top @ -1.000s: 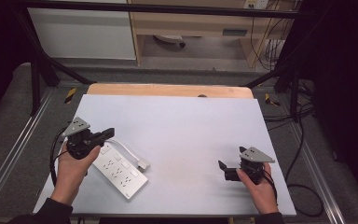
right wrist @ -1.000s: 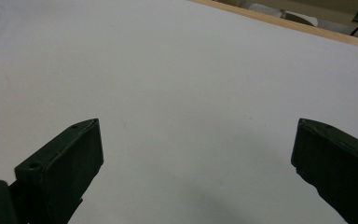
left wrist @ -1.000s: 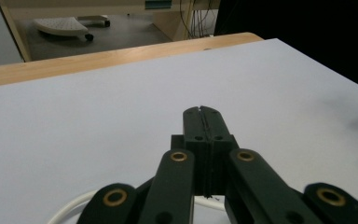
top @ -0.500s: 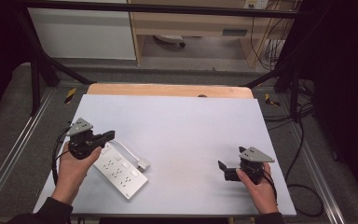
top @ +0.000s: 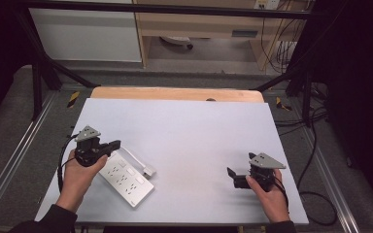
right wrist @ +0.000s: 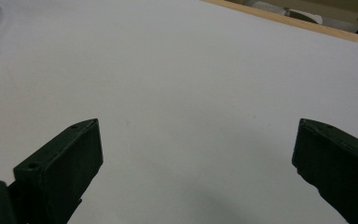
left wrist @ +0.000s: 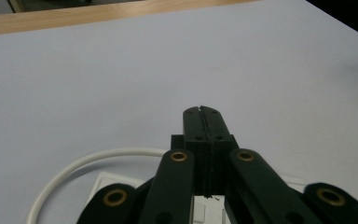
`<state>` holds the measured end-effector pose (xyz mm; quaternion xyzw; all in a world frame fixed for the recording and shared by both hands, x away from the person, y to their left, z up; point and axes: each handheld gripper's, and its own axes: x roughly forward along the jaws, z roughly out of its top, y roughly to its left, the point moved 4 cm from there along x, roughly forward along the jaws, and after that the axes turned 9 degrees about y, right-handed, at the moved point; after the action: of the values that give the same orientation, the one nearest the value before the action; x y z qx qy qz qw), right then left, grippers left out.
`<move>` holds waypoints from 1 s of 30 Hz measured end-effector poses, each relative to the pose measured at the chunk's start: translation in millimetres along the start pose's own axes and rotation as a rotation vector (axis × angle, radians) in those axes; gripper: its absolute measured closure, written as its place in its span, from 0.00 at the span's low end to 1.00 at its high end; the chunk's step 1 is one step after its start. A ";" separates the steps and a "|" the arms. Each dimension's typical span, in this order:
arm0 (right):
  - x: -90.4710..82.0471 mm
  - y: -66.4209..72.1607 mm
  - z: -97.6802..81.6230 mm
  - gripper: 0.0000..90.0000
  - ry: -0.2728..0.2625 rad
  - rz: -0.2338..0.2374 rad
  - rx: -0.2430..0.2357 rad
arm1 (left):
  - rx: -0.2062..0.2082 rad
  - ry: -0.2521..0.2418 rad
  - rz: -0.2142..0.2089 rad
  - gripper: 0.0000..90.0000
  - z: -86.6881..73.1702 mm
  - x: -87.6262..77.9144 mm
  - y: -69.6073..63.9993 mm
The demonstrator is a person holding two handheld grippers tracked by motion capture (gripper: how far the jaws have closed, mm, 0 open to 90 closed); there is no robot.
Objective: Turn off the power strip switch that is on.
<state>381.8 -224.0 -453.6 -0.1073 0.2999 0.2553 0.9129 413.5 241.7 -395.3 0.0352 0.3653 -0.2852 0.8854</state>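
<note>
A white power strip [top: 126, 178] lies flat at the front left of the white table [top: 189, 131], its white cable [top: 135, 158] looping along its far side. My left gripper [top: 115, 143] hovers just over the strip's far end, jaws pressed together with nothing between them. In the left gripper view the shut jaws [left wrist: 201, 112] point across bare tabletop, with the strip [left wrist: 107, 183] and cable [left wrist: 79, 164] below them. My right gripper [top: 230, 173] rests at the front right, pointing left, jaws wide apart and empty [right wrist: 196, 140].
A wooden strip [top: 175, 93] runs along the table's far edge. Metal frame rails [top: 14, 155] flank both sides. Cables [top: 311, 194] lie on the floor at the right. Wide bare tabletop lies between the two grippers.
The left hand has drifted slightly over the strip's far end. The right hand has not moved.
</note>
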 end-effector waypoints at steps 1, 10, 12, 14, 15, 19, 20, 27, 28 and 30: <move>0.1 0.0 -0.1 0.02 0.002 0.000 0.000 | -0.001 0.006 0.000 1.00 -1.1 1.5 1.1; 0.8 0.4 -0.4 0.02 0.005 0.004 -0.004 | -0.020 0.049 -0.001 1.00 -12.6 12.4 7.6; 0.6 0.3 -0.4 0.02 0.004 0.005 -0.002 | -0.019 0.055 -0.001 1.00 -14.7 13.9 7.7; 0.6 0.4 -0.3 0.02 0.004 0.006 -0.002 | -0.020 0.060 -0.003 1.00 -16.3 15.3 7.3; 0.6 0.5 -0.3 0.02 0.005 0.006 -0.001 | -0.020 0.064 -0.004 1.00 -17.1 16.2 7.2; 0.6 0.6 -0.3 0.02 0.005 0.008 -0.002 | -0.015 0.086 -0.004 1.00 -21.6 19.3 8.3; 0.6 0.6 -0.4 0.02 0.006 0.008 -0.002 | -0.012 0.091 -0.001 1.00 -22.9 20.1 8.6; 1.2 0.9 -0.6 0.02 0.009 0.008 -0.006 | -0.011 0.111 -0.003 1.00 -30.4 22.8 8.3; 1.3 0.9 -0.6 0.02 0.009 0.009 -0.006 | -0.012 0.112 -0.006 1.00 -31.3 23.3 8.1; 1.2 0.8 -0.7 0.02 0.009 0.009 -0.006 | -0.011 0.118 -0.007 1.00 -32.7 24.0 8.0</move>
<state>381.9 -223.1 -454.9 -0.1098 0.3035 0.2597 0.9102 410.9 245.7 -436.4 0.0458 0.4186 -0.2838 0.8615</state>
